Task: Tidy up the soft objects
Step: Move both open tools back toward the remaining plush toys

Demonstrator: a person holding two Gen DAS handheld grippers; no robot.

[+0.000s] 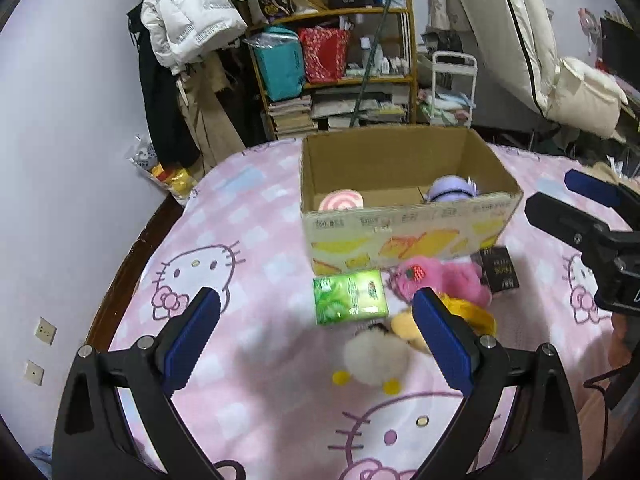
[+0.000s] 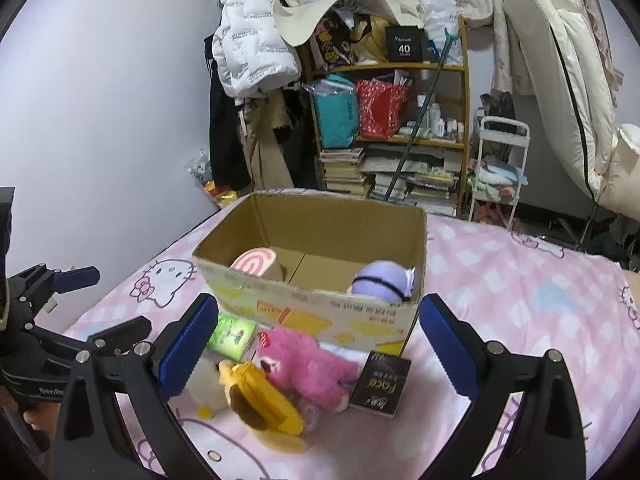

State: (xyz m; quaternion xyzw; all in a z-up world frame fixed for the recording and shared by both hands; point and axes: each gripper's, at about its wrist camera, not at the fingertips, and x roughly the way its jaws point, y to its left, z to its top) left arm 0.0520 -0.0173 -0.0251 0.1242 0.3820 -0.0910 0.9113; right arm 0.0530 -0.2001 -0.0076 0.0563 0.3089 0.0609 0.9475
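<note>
Pink bedsheet (image 1: pixel 248 208) under cardboard box (image 1: pixel 400 236), plush toys (image 2: pixel 308 364), green packet (image 1: pixel 350 297), black box (image 2: pixel 381 385).

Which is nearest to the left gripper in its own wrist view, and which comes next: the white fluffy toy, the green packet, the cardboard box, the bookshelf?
1. White fluffy toy: on the bedsheet, between the open fingers of the left gripper.
2. Green packet: just beyond the toy, in front of the box.
3. Cardboard box: mid-bed, behind the packet.
4. Bookshelf: against the far wall.

A wooden bookshelf (image 2: pixel 400 132) crammed with books and bags stands beyond the bed's far edge. A white puffer jacket (image 2: pixel 252 44) hangs left of it; a small white cart (image 2: pixel 500 168) stands right.
</note>
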